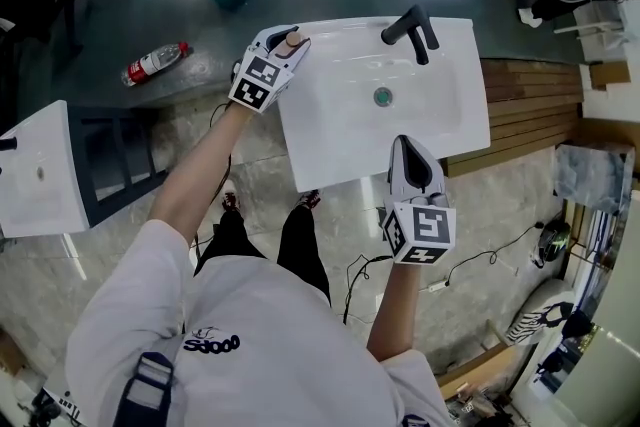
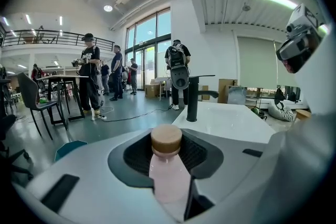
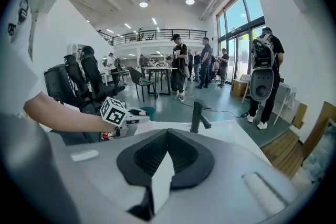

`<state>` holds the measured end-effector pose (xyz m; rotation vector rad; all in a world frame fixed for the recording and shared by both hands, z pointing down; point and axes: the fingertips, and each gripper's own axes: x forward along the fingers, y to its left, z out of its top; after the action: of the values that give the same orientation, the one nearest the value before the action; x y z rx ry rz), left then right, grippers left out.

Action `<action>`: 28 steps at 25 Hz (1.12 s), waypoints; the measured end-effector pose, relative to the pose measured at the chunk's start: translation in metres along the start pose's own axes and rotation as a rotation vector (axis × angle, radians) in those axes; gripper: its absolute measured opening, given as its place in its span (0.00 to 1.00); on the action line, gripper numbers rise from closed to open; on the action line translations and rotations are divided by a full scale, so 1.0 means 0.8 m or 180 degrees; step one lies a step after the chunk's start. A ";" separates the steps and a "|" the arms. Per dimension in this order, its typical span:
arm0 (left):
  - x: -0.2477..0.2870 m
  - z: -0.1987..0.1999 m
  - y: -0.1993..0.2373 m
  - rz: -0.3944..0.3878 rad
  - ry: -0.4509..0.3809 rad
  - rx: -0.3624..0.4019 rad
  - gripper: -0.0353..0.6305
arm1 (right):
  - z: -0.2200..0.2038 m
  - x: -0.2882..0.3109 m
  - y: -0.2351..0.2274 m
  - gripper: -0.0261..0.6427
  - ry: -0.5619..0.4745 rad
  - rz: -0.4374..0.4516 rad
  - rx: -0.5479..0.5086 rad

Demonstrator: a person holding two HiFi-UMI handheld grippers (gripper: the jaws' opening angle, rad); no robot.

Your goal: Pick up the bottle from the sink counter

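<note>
At far left corner of the white sink counter (image 1: 330,130): left gripper (image 1: 283,47), jaws clamped on a pale pink bottle (image 2: 168,173). Tan cap (image 1: 293,39) pokes up between the pads. Cannot tell if the bottle's base rests on the counter or is clear of it. Right gripper (image 3: 167,134) over near edge, right of the drain (image 1: 383,96), jaws together, nothing between them. Black faucet (image 1: 410,30) at far edge, well apart from both.
</note>
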<state>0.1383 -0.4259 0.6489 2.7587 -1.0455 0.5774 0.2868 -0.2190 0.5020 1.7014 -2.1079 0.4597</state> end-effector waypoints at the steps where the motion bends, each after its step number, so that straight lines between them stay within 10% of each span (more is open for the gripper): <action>1: -0.002 0.003 0.000 0.0012 -0.0023 0.0009 0.25 | 0.001 -0.001 0.000 0.06 -0.0012 -0.0004 0.0002; 28: -0.248 0.168 0.012 0.0112 -0.0605 0.0034 0.25 | 0.128 -0.047 0.066 0.06 -0.0739 0.0142 -0.0340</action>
<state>0.0371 -0.3468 0.4467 2.8544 -1.1339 0.3303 0.2324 -0.2253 0.3940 1.7204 -2.2906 0.1640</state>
